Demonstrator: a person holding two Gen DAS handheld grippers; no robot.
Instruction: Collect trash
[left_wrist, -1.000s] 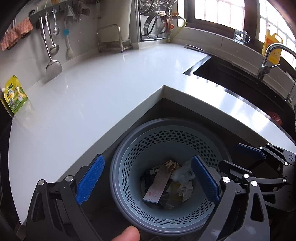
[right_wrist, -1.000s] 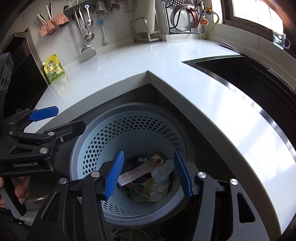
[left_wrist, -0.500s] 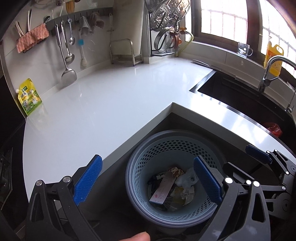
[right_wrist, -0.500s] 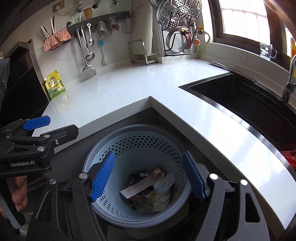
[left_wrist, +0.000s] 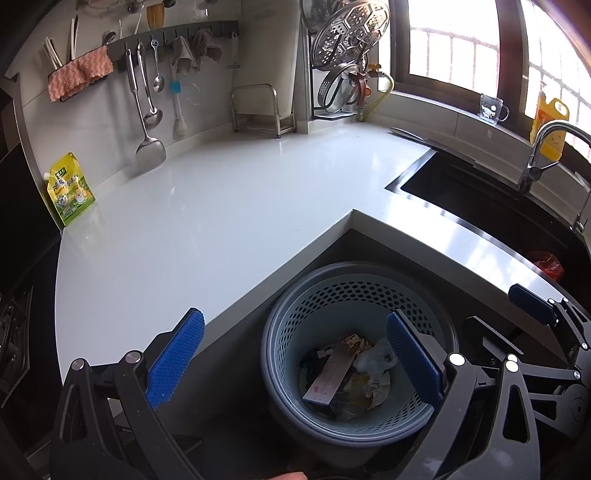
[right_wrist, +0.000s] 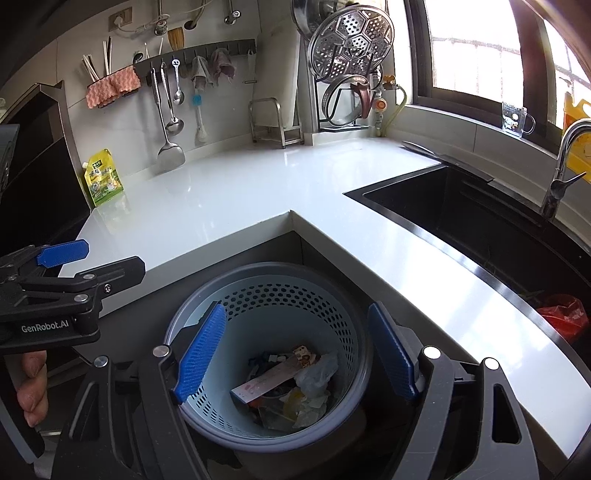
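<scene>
Trash (right_wrist: 291, 384) is lying in the bin (right_wrist: 236, 325); I am holding my left gripper (left_wrist: 295, 360) and right gripper (right_wrist: 295, 354) released, scanning the tabletop (left_wrist: 221, 206) before withdrawing.

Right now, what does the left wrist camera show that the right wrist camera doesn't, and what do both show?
Only the left view shows the right gripper at its right edge and all of the yellow bottle on the windowsill. Only the right view shows the left gripper, open, and the wall socket. Both share the trash basket holding trash, the white counter, sink and red bag.
</scene>
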